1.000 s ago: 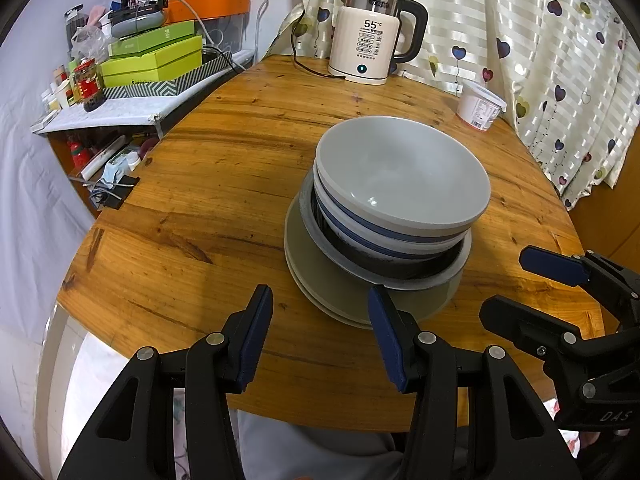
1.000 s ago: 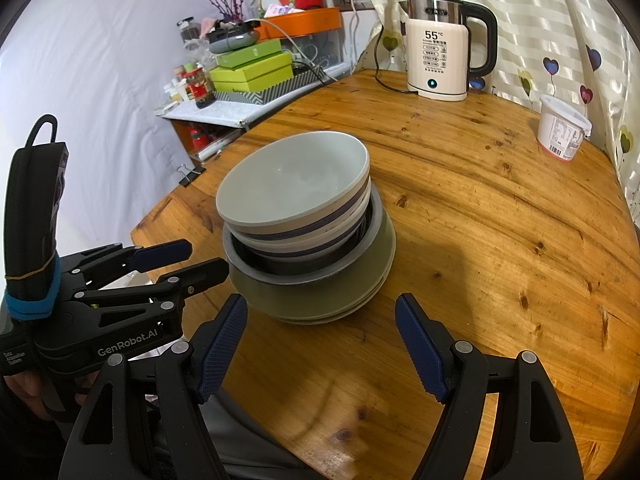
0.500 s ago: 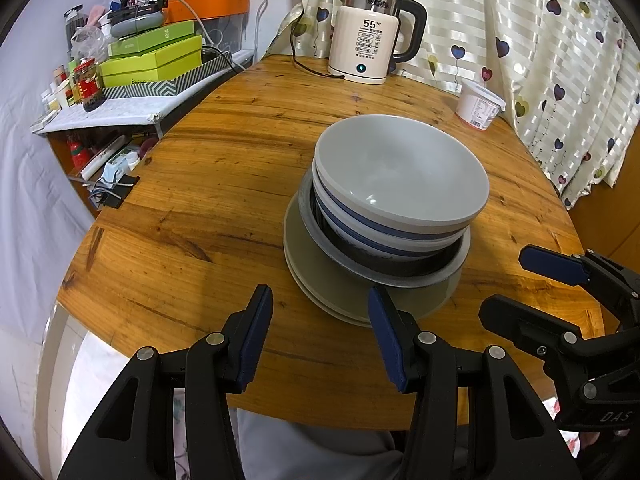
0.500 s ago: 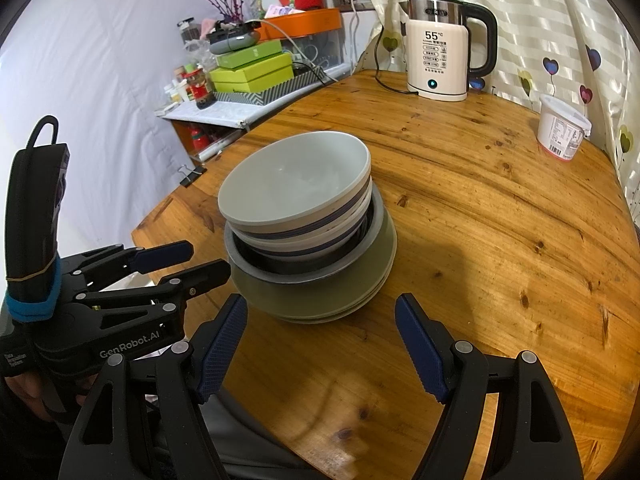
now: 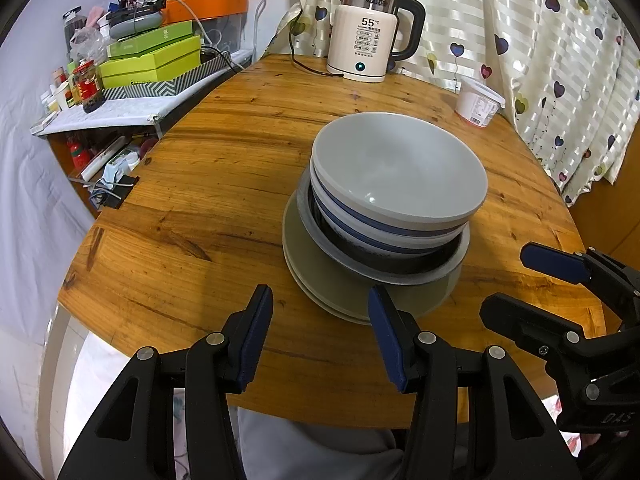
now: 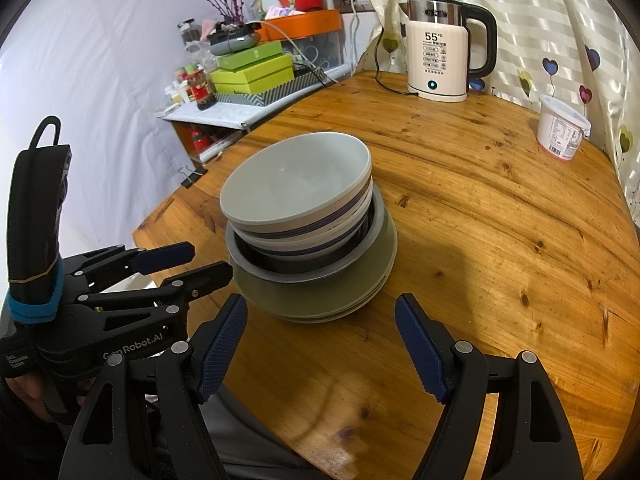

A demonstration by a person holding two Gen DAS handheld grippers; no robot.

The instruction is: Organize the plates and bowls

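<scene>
Hovering at the table's [image 5: 208, 184] near edge, both grippers, left [image 5: 320, 320] and right [image 6: 320, 332], gape empty. Bowls [image 5: 400, 168] on plates [image 5: 320, 280] look stiff, slick and breakable; pinch the top bowl's rim.

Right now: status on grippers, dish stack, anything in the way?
Left gripper open, empty; right gripper open, empty. Bowls nested on plates, one stack, untouched, just ahead. Path clear; kettle and tub far behind.

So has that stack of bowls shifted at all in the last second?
No. The stack of bowls sits at the same spot on the table, the same way from the kettle behind it.
</scene>
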